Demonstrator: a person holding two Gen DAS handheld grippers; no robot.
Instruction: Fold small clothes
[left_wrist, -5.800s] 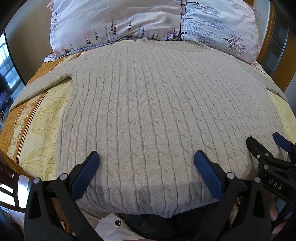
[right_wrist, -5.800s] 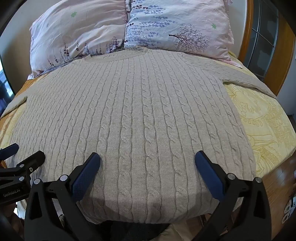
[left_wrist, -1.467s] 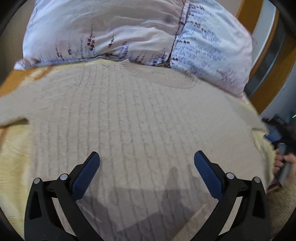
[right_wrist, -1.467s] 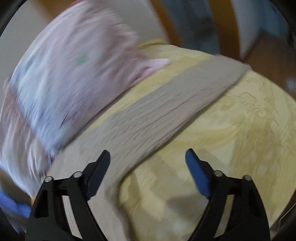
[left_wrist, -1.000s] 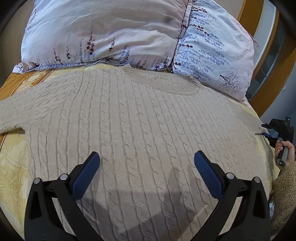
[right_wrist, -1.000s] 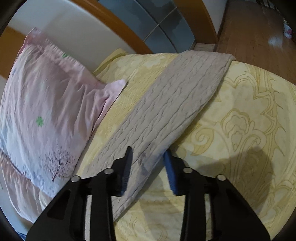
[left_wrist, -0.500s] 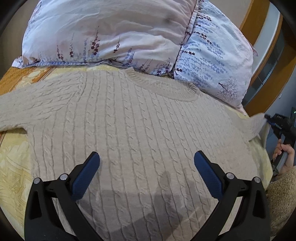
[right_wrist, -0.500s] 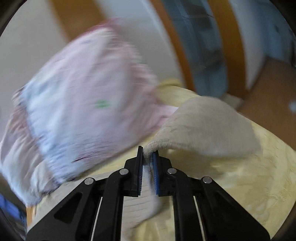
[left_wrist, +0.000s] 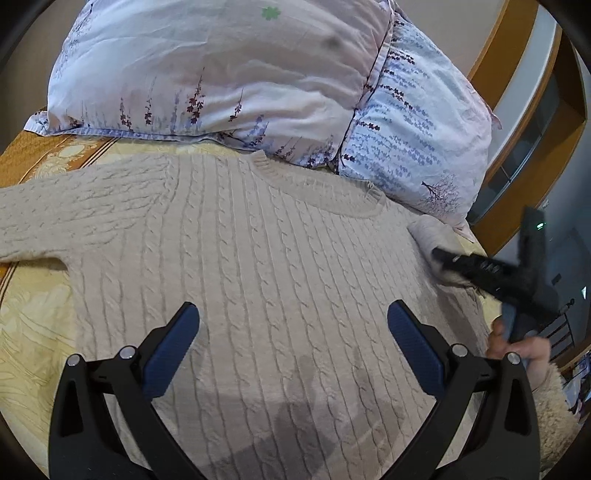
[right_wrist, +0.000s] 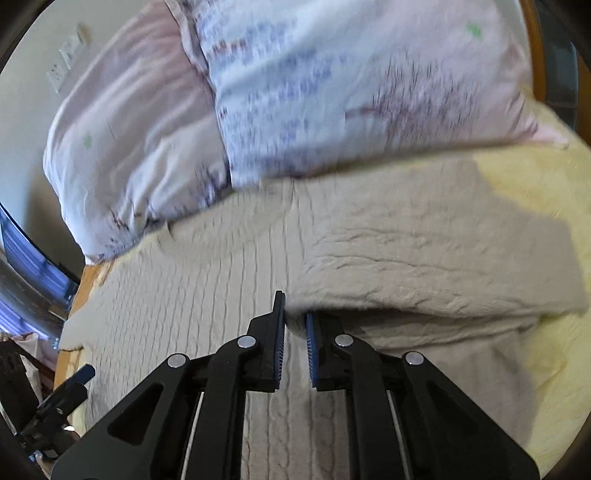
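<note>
Between the right claw (right_wrist: 294, 328)'s pads sits the sweater's sleeve (right_wrist: 424, 258), clamped and folded over the cable-knit sweater (left_wrist: 258, 277) on the bed (left_wrist: 33, 314). Pillows (left_wrist: 221, 74) lie beyond; the left claw (left_wrist: 291, 332) hovers agape above the sweater's body.

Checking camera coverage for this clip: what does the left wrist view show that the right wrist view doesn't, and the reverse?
Left wrist only: the sweater's other sleeve lying flat, the neckline, the open left gripper above the knit, and a hand.

Right wrist only: the right gripper shut on the sleeve, which is folded over the body.

Both: sweater, pillows, yellow bedspread.
</note>
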